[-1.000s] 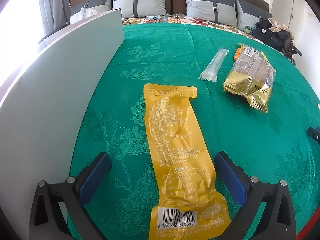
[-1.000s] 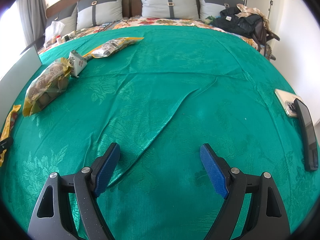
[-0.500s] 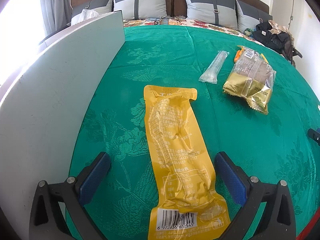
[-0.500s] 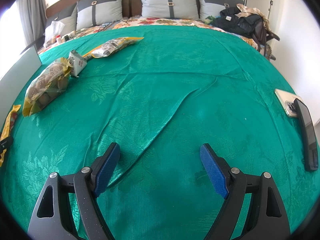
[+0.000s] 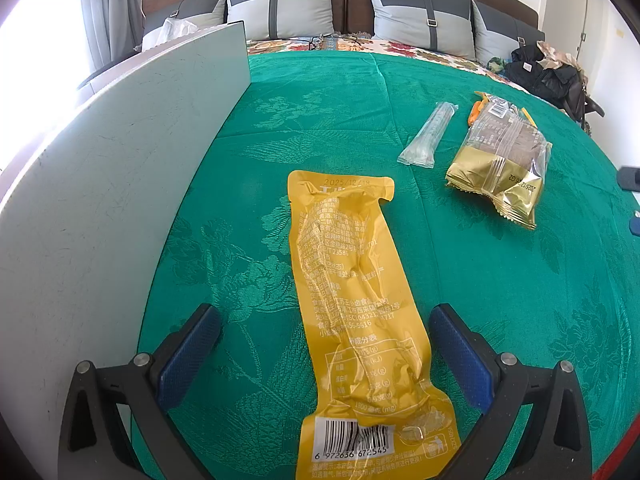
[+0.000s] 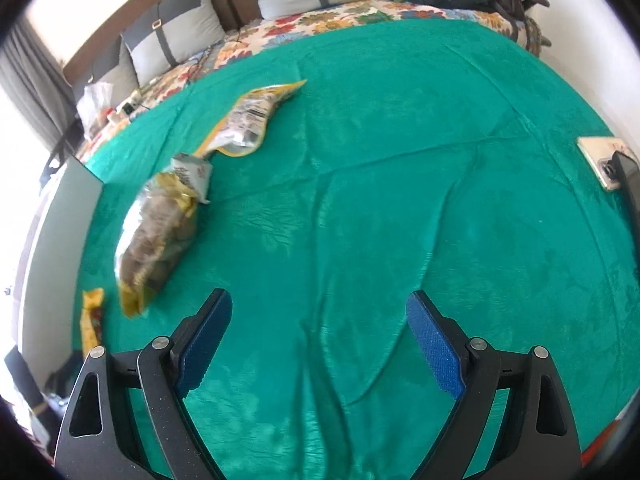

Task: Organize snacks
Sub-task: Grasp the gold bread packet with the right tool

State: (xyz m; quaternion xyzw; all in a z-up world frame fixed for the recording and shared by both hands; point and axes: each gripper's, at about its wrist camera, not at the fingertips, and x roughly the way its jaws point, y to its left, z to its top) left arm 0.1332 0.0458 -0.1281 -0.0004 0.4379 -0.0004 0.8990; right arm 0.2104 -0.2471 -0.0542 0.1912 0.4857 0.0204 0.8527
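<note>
A long yellow snack packet [image 5: 356, 312] lies flat on the green cloth, its barcode end between the open fingers of my left gripper [image 5: 324, 344]. A gold and clear biscuit bag [image 5: 500, 160] and a thin clear packet [image 5: 426, 136] lie farther right. My right gripper [image 6: 320, 336] is open and empty above bare cloth. In the right wrist view the biscuit bag [image 6: 160, 232] lies to its left, with a small white packet [image 6: 192, 172], a yellow-edged bag [image 6: 252, 120] and the yellow packet's end [image 6: 91, 312].
A tall grey board [image 5: 100, 200] stands along the cloth's left edge. Pillows [image 5: 280, 4] and dark clothes [image 5: 548, 76] sit at the back. A phone and a dark flat object [image 6: 616, 164] lie at the right edge.
My right gripper has risen and swung left, tilting its view. The left gripper has barely moved. Both stay open.
</note>
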